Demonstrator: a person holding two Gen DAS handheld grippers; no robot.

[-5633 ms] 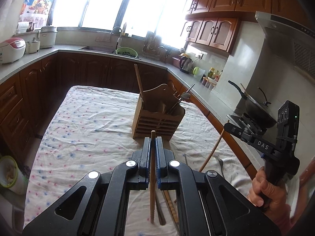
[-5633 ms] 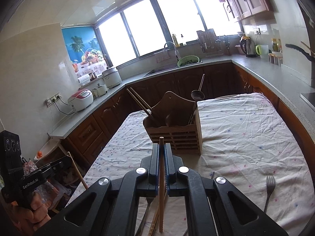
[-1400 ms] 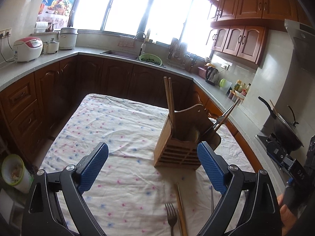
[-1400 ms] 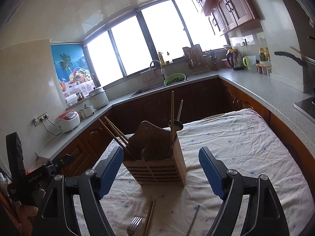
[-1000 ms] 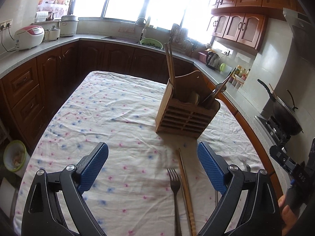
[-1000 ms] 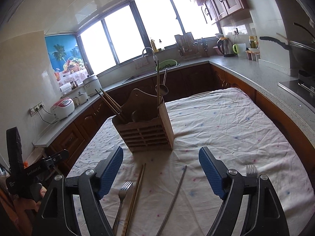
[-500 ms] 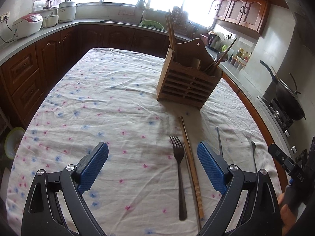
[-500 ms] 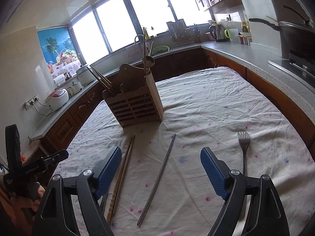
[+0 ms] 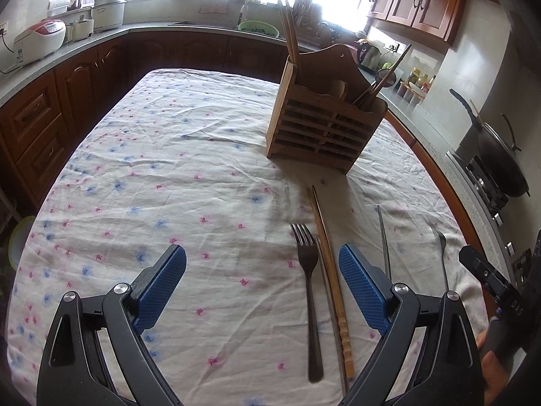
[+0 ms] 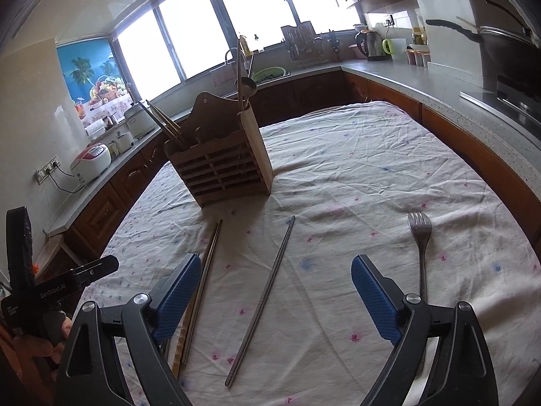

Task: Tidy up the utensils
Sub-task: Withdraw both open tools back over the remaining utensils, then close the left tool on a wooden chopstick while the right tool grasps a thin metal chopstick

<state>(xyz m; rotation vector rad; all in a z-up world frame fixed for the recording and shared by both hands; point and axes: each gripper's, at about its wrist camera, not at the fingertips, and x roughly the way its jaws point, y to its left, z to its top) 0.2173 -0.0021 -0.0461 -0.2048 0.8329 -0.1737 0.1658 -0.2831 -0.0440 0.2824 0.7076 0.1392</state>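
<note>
A wooden utensil holder (image 9: pixel 324 125) (image 10: pixel 223 165) stands on the table with chopsticks and a ladle in it. In the left wrist view a fork (image 9: pixel 309 287) and a wooden chopstick (image 9: pixel 333 280) lie between the jaws of my open, empty left gripper (image 9: pixel 262 286), close to its right finger. A metal chopstick (image 9: pixel 383 242) and a second fork (image 9: pixel 443 253) lie further right. My right gripper (image 10: pixel 275 296) is open and empty above the metal chopstick (image 10: pixel 263 296). The second fork (image 10: pixel 420 250) lies by its right finger, the wooden chopstick (image 10: pixel 199 284) by its left.
The table carries a floral cloth (image 9: pixel 169 186). Kitchen counters with rice cookers (image 9: pixel 39 35), a sink and a kettle (image 10: pixel 370 45) ring the room. A wok (image 9: pixel 500 159) sits on the stove at the right.
Both grippers let their chopsticks go into the holder, opened, then pulled back and dropped low over the utensils lying on the cloth.
</note>
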